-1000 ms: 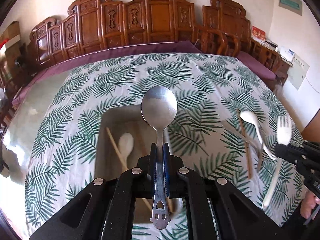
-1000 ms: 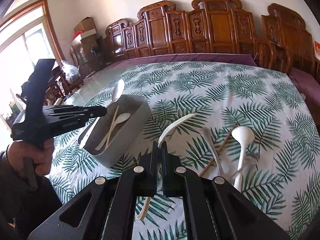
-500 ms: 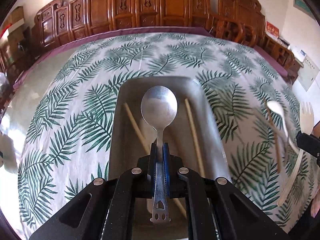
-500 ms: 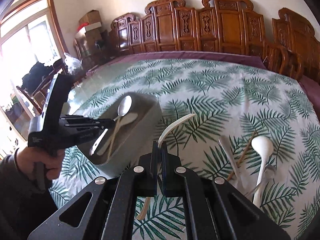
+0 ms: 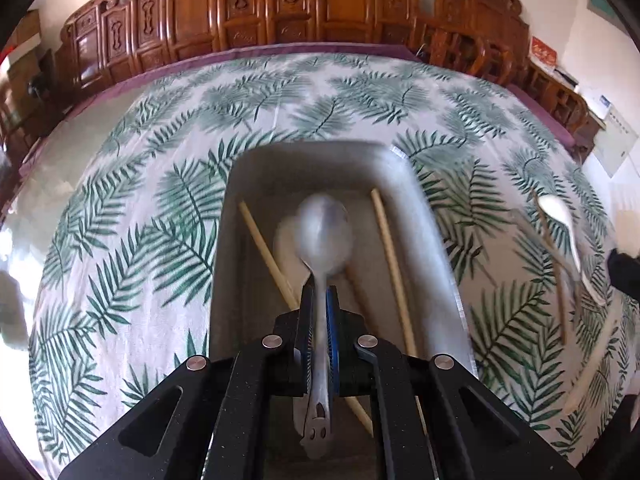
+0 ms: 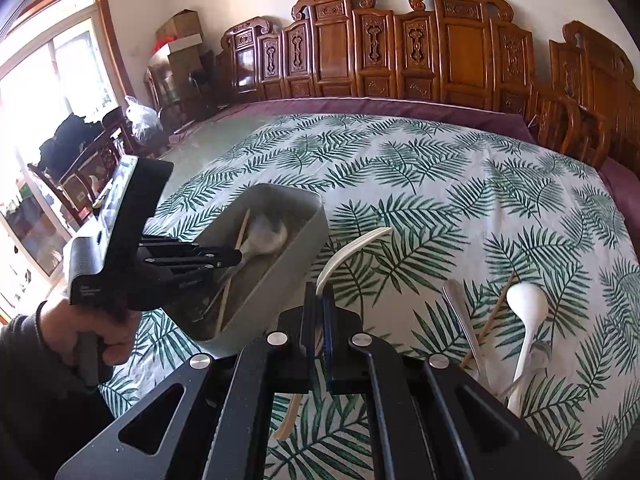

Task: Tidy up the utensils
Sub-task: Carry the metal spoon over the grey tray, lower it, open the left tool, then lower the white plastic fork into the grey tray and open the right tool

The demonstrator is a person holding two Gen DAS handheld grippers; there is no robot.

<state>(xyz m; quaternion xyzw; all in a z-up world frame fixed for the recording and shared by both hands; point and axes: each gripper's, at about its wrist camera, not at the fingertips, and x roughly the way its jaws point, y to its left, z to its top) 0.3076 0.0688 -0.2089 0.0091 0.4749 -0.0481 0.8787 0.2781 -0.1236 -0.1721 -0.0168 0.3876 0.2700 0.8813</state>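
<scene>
Left gripper tilted down over grey bin, pinching metal spoon, right gripper clamping white fork above tablecloth, two chopsticks in bin

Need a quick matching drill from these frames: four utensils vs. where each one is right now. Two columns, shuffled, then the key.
Things:
1. metal spoon
2. white plastic fork
3. white ladle spoon
4. chopsticks

Places:
A. lying loose on the tablecloth
B. lying in the grey bin
C. clamped in the left tool, over the bin
D. clamped in the right tool

Pairs: 1-C, 2-D, 3-A, 4-B
</scene>
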